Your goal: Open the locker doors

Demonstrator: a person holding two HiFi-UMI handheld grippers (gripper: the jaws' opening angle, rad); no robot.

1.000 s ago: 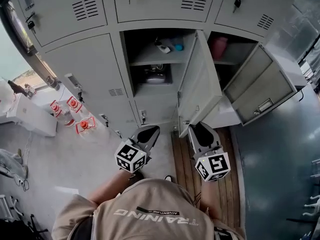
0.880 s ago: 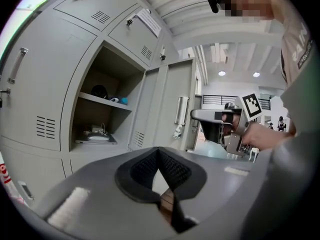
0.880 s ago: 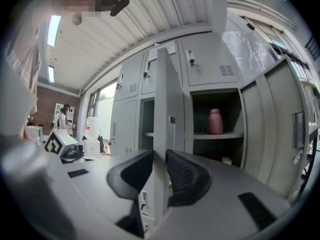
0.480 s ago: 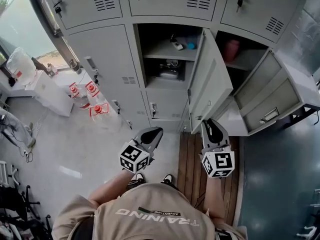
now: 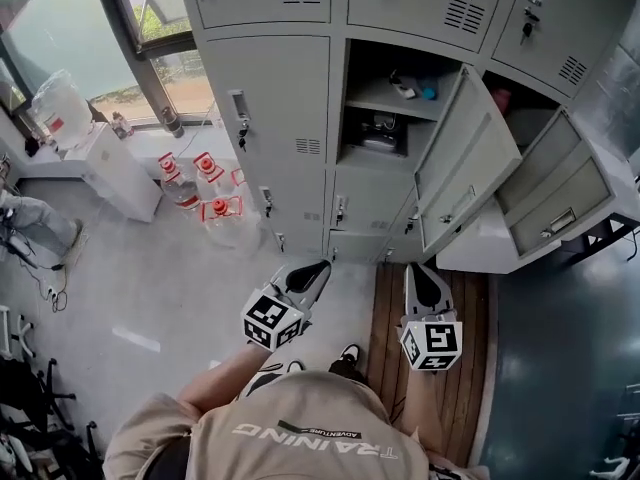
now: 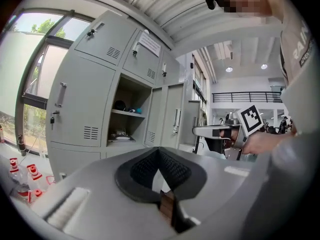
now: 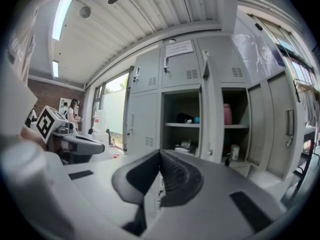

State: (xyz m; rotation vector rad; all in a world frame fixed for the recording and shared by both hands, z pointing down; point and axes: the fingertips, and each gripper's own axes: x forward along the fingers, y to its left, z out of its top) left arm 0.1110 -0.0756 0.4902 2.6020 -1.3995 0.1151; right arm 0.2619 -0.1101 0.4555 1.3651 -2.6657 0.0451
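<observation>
The grey locker bank fills the top of the head view. The middle locker's door (image 5: 465, 158) and the right one's door (image 5: 560, 198) hang open. The left door (image 5: 270, 98) is closed, with a handle (image 5: 238, 106) on it. My left gripper (image 5: 320, 268) and right gripper (image 5: 414, 271) hover side by side over the floor, well short of the lockers. Both are shut with nothing between the jaws. The left gripper (image 6: 159, 153) looks toward the closed door (image 6: 80, 104). The right gripper (image 7: 160, 155) looks toward the open middle compartment (image 7: 182, 124).
Several red-capped water bottles (image 5: 205, 183) stand on the floor by the left locker. A white cabinet (image 5: 110, 168) with a large jug (image 5: 60, 108) stands under the window. Wooden boards (image 5: 470, 368) lie below the open doors. Small items (image 5: 410, 88) and a pink bottle (image 7: 227, 114) sit on shelves.
The right gripper's jaws have closed. The view has swung left, so the lockers sit farther right and the closed left door is nearer the middle. Both grippers stay low and apart from the doors.
</observation>
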